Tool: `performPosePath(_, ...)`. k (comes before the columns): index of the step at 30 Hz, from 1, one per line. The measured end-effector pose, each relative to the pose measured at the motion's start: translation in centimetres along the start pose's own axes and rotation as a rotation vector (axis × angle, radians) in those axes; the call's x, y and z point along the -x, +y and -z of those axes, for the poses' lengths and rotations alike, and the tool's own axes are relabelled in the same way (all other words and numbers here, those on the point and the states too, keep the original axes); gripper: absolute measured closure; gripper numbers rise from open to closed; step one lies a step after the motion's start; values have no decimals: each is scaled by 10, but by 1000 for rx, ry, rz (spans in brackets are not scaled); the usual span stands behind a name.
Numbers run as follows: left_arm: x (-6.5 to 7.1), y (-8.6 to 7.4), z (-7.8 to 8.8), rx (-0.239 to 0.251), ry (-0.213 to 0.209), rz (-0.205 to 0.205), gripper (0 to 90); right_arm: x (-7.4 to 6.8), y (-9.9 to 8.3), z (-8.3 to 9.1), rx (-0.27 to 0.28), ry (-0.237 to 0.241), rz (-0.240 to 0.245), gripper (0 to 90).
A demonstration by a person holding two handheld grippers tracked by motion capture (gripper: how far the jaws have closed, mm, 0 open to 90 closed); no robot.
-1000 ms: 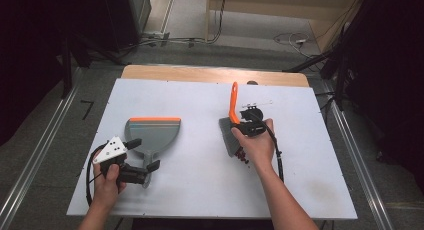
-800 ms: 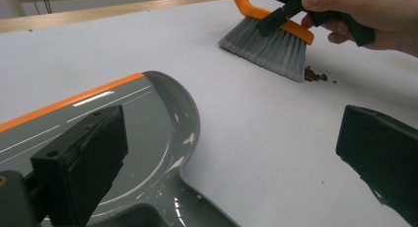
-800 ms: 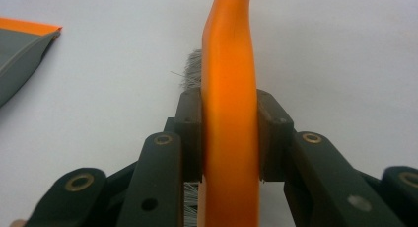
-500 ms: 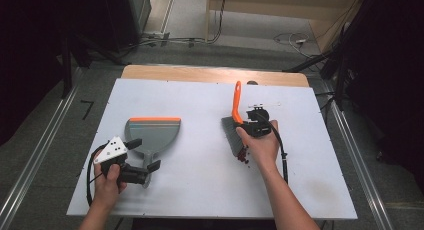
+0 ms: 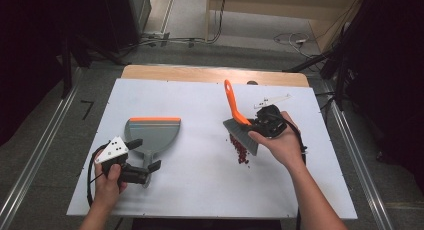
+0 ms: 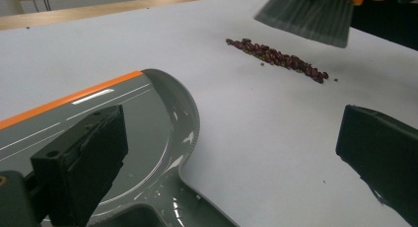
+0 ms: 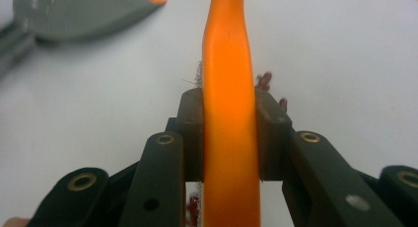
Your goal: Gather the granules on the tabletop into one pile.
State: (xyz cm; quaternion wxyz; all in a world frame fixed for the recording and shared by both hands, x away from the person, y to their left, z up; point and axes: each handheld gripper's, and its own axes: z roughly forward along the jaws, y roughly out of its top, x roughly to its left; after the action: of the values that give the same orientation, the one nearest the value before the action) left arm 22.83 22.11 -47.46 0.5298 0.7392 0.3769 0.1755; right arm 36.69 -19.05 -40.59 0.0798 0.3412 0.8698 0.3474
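Up above the table, one brush is held tilted, squeezed tight by the right gripper. Low by one dustpan, the left gripper is held wide apart, with nothing in it. One pile of red beans is seen.

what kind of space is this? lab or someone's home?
Probably a lab or recording bay, not a home: a bare white table on a grey floor with metal rails, loose cables behind, and dark curtains around.
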Motion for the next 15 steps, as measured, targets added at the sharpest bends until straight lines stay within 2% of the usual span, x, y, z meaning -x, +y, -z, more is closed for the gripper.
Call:
performPosePath(1,0,0,0,-3,0,0,0,-2,-3,3,-16,3,40,685)
performPosePath(3,1,0,-1,-5,2,0,0,-4,-11,8,-27,21,174,685)
performPosePath(6,2,0,-3,-11,-3,-5,0,-11,-24,12,-40,86,275,685)
performPosePath(8,4,0,-5,-16,-6,-5,0,-16,-32,14,-60,127,313,685)
performPosePath(10,4,0,-5,-16,-5,-7,0,-22,-39,12,-87,143,353,685)
performPosePath(15,6,0,-4,-2,-2,-16,0,-31,-54,-6,-150,179,398,686)
